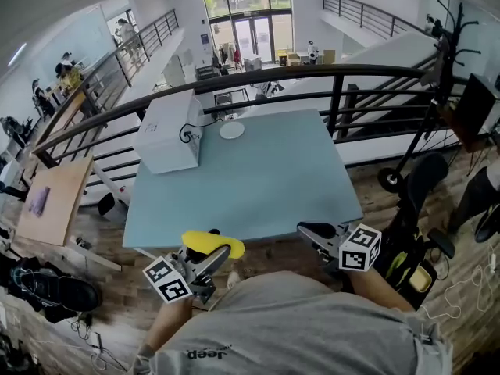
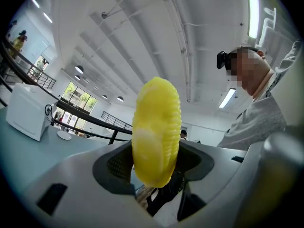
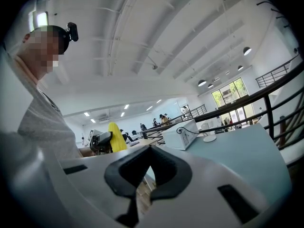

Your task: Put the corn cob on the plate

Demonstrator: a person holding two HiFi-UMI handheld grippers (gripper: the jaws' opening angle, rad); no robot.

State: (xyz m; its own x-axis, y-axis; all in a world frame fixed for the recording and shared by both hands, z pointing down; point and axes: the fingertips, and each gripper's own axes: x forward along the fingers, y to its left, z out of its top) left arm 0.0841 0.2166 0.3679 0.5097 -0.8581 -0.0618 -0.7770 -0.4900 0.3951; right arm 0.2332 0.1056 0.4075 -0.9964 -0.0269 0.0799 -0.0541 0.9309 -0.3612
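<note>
Corn cob [image 1: 205, 241], gripped in my left tongs [image 1: 223, 255], hangs at the counter's [image 1: 258, 178] near edge; my right tongs [image 1: 306, 230] are clenched, empty. Open counter runs to the far plate [image 1: 231, 130] beside a white box [image 1: 167, 131].

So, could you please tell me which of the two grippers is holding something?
The left gripper: it is clamped on the yellow ribbed corn cob, while the right gripper is shut with nothing between its jaws.

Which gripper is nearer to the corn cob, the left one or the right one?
Left. The left gripper holds the corn cob between its fingers; the right gripper is apart from it, off to its right.
</note>
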